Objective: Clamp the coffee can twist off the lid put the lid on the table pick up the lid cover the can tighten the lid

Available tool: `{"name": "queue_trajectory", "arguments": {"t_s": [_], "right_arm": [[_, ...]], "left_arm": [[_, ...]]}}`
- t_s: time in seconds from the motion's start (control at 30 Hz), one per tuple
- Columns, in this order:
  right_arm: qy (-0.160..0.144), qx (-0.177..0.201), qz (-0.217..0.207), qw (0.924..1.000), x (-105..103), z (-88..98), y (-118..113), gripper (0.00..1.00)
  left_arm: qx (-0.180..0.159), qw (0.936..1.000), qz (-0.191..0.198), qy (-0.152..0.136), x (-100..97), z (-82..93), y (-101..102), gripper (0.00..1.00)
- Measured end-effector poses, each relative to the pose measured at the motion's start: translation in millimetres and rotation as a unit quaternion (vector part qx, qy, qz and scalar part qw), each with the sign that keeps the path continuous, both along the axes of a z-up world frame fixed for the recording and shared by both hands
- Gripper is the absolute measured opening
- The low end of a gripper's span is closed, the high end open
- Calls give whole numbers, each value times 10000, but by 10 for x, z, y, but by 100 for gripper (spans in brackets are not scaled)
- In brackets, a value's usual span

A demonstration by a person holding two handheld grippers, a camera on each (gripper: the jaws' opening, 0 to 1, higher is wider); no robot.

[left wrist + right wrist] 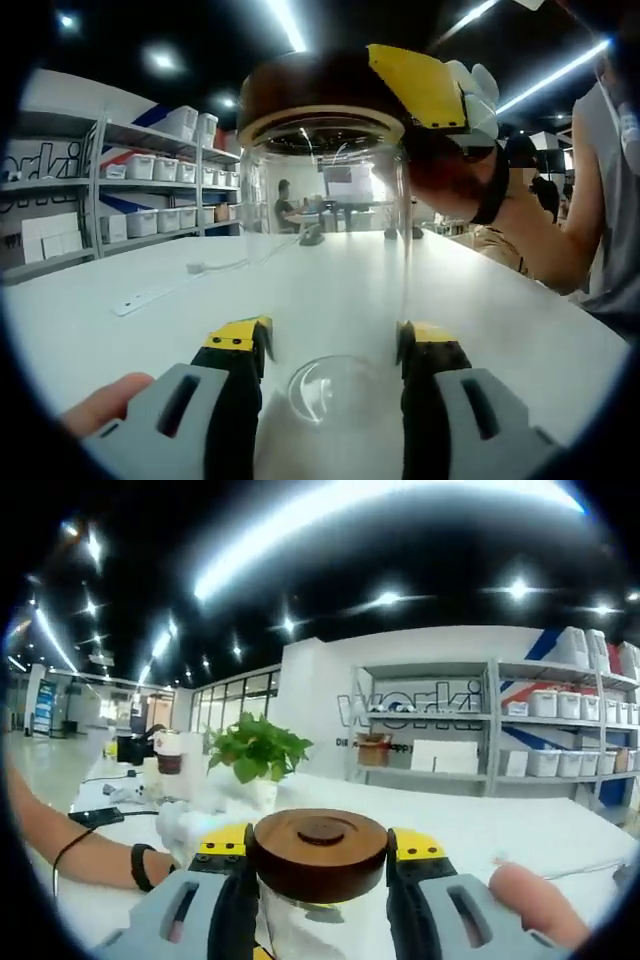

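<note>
1. Currently, the can [325,290], a clear glass jar, stands upright on the white tabletop [480,300], between the two jaws of the left tool [335,340].
2. Left tool: both yellow-tipped jaws sit at the lower sides of the can, one on each side. The jaws appear to press the glass, holding the can.
3. A fingertip [105,400] of the person shows at the lower left of the left gripper view, beside the left tool's grey body.
4. The brown lid [310,90] sits on the mouth of the can. Whether it is screwed down cannot be told.
5. Right tool [320,845]: in the right gripper view its jaws stand on either side of the lid [320,852], closed against its rim and gripping it.
6. In the left gripper view the right tool [425,85] reaches the lid from the upper right, with the person's hand [450,165] and a dark wristband [492,190] behind it.
7. A white power strip [150,297] with its cable lies on the tabletop, left of the can and well apart from it.
8. Shelves [150,180] holding white bins stand behind the tabletop.
9. A potted plant [258,750] stands on the tabletop beyond the lid in the right gripper view.
10. The person's forearm [80,855] with a dark band rests at the left of that view.
</note>
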State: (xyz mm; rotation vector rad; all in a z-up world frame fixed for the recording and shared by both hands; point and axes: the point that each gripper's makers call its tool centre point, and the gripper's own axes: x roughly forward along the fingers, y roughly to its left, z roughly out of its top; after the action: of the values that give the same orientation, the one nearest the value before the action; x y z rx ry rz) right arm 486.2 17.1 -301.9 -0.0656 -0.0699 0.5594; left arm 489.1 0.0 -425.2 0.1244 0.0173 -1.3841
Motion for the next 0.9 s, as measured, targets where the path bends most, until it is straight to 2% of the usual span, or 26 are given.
{"name": "queue_trajectory", "arguments": {"t_s": [0.43, 0.7, 0.8, 0.9], "right_arm": [[-65, -21, -576, 9983, 18, 10, -39, 46], [-119, 139, -999, 9948, 35, 8, -61, 46], [-182, 69, -1151, 9932, 40, 18, -66, 46], [-134, 137, -1272, 9917, 48, 15, -88, 46]], "left_arm": [[16, 10000, 8, -3, 2, -7, -8, 45], [27, 10000, 30, 0, 11, -12, -12, 45], [30, 10000, 37, -2, 16, -14, -12, 45], [37, 10000, 49, -7, 20, -17, -15, 45]]}}
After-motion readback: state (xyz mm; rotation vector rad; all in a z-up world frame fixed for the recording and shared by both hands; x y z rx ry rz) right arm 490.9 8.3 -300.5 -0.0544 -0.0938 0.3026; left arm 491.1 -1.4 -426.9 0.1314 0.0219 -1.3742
